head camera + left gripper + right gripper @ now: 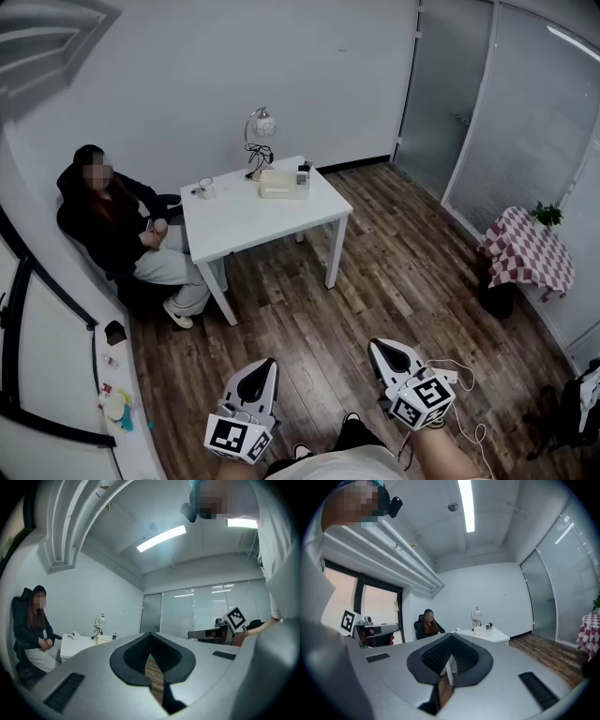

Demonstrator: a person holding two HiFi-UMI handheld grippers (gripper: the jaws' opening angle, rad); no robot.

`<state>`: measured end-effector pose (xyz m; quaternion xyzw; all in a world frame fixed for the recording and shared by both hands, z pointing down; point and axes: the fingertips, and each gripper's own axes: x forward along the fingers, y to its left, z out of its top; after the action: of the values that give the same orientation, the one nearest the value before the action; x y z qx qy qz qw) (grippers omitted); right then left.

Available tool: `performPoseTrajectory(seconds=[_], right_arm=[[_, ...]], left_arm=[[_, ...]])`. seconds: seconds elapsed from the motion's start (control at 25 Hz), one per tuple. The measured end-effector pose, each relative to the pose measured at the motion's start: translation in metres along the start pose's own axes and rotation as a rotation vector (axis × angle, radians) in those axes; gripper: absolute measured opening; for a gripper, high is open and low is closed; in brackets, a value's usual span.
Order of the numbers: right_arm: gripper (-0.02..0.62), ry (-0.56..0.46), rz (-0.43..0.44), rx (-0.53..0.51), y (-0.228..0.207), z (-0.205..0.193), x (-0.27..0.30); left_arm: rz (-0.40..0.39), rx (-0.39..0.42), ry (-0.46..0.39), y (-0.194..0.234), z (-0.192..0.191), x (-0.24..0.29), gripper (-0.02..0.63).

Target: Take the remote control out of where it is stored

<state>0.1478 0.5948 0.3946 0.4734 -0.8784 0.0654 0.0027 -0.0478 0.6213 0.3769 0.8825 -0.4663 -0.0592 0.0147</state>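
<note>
Left gripper (268, 364): low in the head view, left of the middle. Its two jaws are pressed together with nothing between them.
Right gripper (379, 345): low in the head view, right of the middle. Its jaws are pressed together too, and they hold nothing.
Both grippers: they point toward the table and are well apart from it.
Table (253, 223): white, in the middle of the head view, standing on the wood floor (403, 272).
Box (283, 185): pale, at the far edge of the table top, just beside the lamp (260, 124).
Remote control: too small to make out. A small dark thing (303, 173) stands at the right end of the box, but I cannot tell what it is.
Cup (206, 187): on the table, left of the box.
Person (112, 220): sits at the left side of the table in a dark top.
Small table (527, 251): at the right edge, under a red and white checked cloth, with a green plant (547, 215) by it.
</note>
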Motion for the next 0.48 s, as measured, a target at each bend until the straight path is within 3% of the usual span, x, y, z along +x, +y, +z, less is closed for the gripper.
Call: performPoseTrajectory(seconds=[0.48], right_arm=[[0.011,-0.011,0.028,-0.022,-0.028,0.011,0.073]], left_arm=[[0.014,0.018,0.008,0.053,-0.001,0.053,0.008]])
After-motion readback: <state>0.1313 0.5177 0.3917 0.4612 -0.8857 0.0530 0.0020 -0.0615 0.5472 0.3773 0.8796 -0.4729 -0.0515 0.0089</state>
